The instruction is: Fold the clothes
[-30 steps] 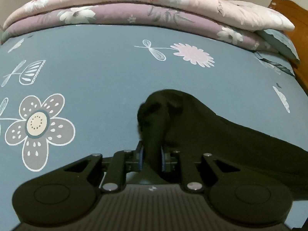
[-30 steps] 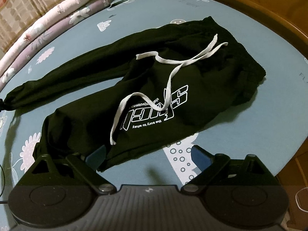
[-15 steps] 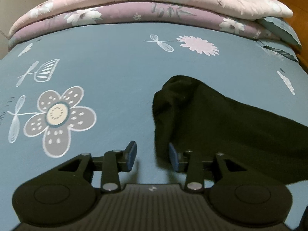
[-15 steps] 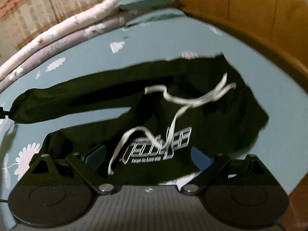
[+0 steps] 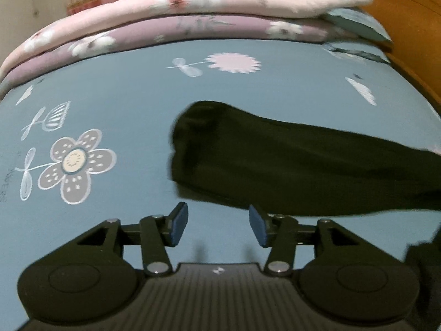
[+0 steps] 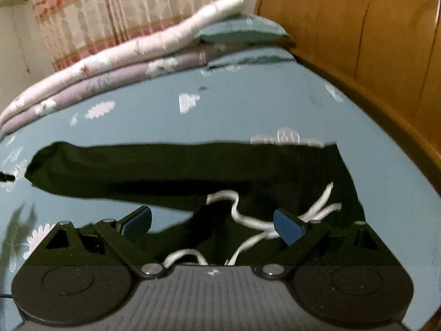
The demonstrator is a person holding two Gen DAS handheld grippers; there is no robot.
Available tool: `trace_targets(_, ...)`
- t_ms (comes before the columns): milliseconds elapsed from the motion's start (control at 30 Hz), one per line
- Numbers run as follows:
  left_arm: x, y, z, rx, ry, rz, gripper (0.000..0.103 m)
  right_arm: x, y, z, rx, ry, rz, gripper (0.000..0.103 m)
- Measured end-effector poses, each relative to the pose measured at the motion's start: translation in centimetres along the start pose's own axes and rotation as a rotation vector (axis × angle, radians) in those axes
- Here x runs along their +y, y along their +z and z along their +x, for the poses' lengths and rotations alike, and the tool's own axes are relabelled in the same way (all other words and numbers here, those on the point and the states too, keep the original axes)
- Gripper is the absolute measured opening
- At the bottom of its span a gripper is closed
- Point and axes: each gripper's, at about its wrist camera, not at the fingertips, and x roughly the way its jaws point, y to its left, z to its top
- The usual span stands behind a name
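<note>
Blue flower-print bedsheet (image 5: 132,104) fills both my views. Far edge: 2 folded quilts, pink floral quilt (image 5: 209,1) stacked on mauve floral quilt (image 5: 193,30), a blue pillow (image 6: 242,31) at their end. Wooden headboard (image 6: 358,35) along the right side.

Black sweatpants (image 6: 171,171) lie flat on the sheet. Right wrist view: 1 leg runs out to the left, waistband end at right. White drawstring (image 6: 239,215) is loose on top of the fabric, looping between my right fingers. Left wrist view: the leg's cuff end (image 5: 198,138) sits just ahead and slightly right of my left fingers, not touching them.

Left gripper (image 5: 218,227): jaws wide, nothing between, over bare sheet. Right gripper (image 6: 212,223): jaws wide, over the pants' waist area, nothing clamped. Right view is motion-blurred.
</note>
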Motion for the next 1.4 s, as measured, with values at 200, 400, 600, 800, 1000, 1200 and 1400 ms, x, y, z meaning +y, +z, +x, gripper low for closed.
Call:
trace_targets(200,-4.6,-1.2,-3.1,-0.040,-0.043,0.120,0.059,-1.0,0.9,-0.5,-0.088,0.038,-0.018,0.102)
trace_targets(400,-6.3,-2.7,-3.4,-0.054,-0.076,0.214,0.060,0.0,0.9,-0.1,-0.079,0.022,-0.013,0.098)
trace_targets(600,-5.8,-4.0,-2.1,-0.076,-0.132,0.267,0.061,3.0,0.6,-2.1,-0.092,-0.030,0.005,0.090)
trace_targets(800,-6.2,-4.9,-1.1,-0.055,-0.162,0.239,0.061,5.0,0.7,-4.4,-0.092,-0.117,0.000,0.090)
trace_targets(1000,-7.4,-5.4,-0.8,-0.019,-0.185,0.213,0.061,4.7,1.6,-4.6,-0.111,-0.043,-0.025,0.088)
trace_targets(1200,-11.7,-4.9,-1.6,-0.023,-0.128,0.160,0.061,3.2,4.9,-0.6,-0.067,0.086,-0.211,0.067)
trace_targets(1400,-16.7,-5.2,-2.2,0.031,-0.058,0.082,0.062,0.5,9.0,6.1,-0.014,0.216,-0.327,0.066)
